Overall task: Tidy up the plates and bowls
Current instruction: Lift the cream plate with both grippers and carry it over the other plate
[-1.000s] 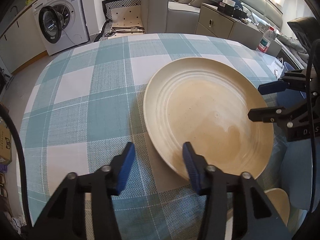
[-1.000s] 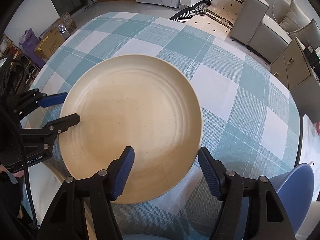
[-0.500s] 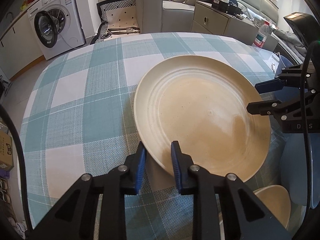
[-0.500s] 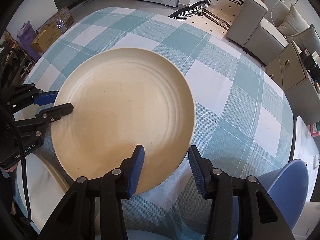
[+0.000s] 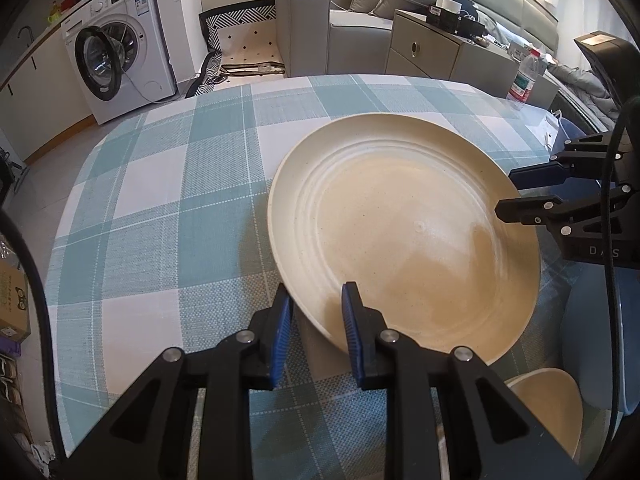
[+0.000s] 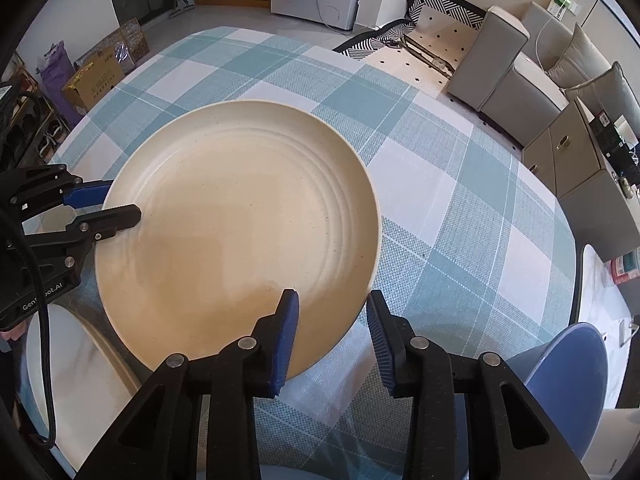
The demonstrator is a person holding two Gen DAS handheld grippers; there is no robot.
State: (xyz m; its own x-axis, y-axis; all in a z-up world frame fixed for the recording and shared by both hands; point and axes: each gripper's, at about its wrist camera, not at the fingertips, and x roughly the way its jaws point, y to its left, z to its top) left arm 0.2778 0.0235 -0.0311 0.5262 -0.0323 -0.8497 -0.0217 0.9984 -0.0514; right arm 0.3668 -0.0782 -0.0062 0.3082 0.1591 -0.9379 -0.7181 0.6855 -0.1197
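Here the large cream plate [image 5: 404, 232] sits tilted over the checked table [image 5: 160, 208], filling the centre and right of the left wrist frame. The left gripper [image 5: 316, 324] at the bottom centre is clamped on the plate's near rim, one blue pad under it and one above. In the right wrist view the right gripper [image 6: 332, 332] at the bottom centre pinches the plate's lower right rim. A second pale dish [image 5: 548, 400] shows at the lower right of the left wrist frame.
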